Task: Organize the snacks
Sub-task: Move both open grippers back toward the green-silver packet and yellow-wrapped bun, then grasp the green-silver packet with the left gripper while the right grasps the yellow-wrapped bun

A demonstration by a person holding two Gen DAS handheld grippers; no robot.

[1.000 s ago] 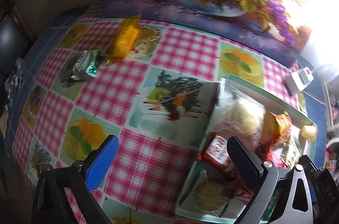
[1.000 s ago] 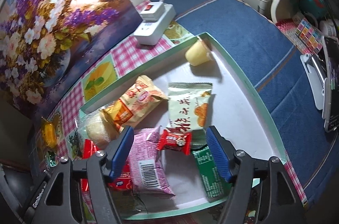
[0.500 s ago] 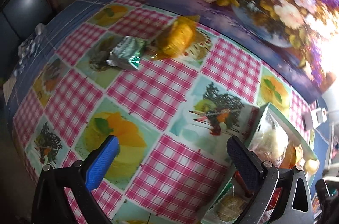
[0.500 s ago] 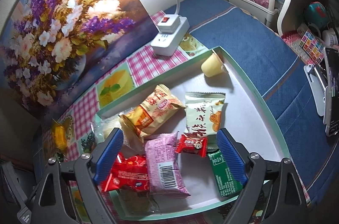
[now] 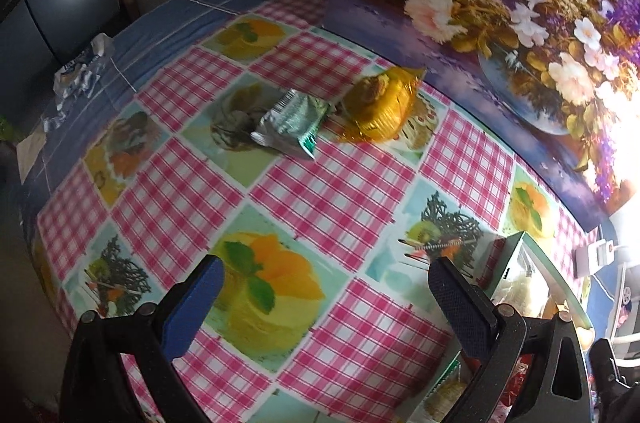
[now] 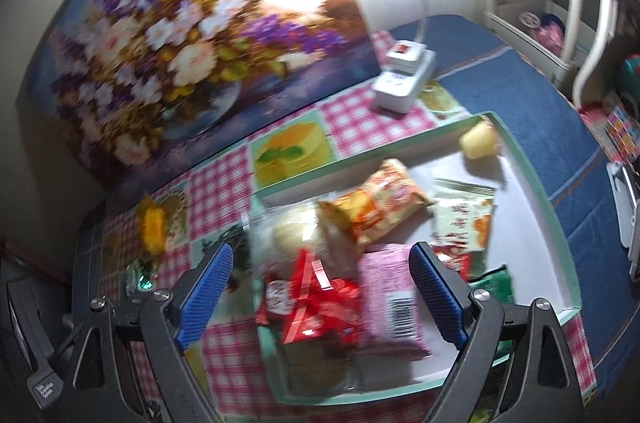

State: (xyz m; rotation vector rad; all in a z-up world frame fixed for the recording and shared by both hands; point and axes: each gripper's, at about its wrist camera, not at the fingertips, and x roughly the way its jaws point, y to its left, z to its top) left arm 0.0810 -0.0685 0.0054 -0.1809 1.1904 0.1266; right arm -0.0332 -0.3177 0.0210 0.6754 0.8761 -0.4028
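The left gripper, fingers spread and empty, is now facing the silver-green foil packet and the orange-wrapped cake, having swung off the mint-rimmed tray. The right gripper is hovering spread over it. Two strays look next.

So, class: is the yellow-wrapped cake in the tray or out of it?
Out. The yellow-wrapped cake lies on the checked tablecloth beside the green foil packet, well apart from the tray holding the other snacks.

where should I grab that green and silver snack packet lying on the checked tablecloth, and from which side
Take the green packet across its narrow width near the middle, coming down from above with the open left tool. It lies flat on the tablecloth, so only its top is exposed. Its far end sits close to the yellow packet, so stay toward the crimped near end to avoid catching that one.
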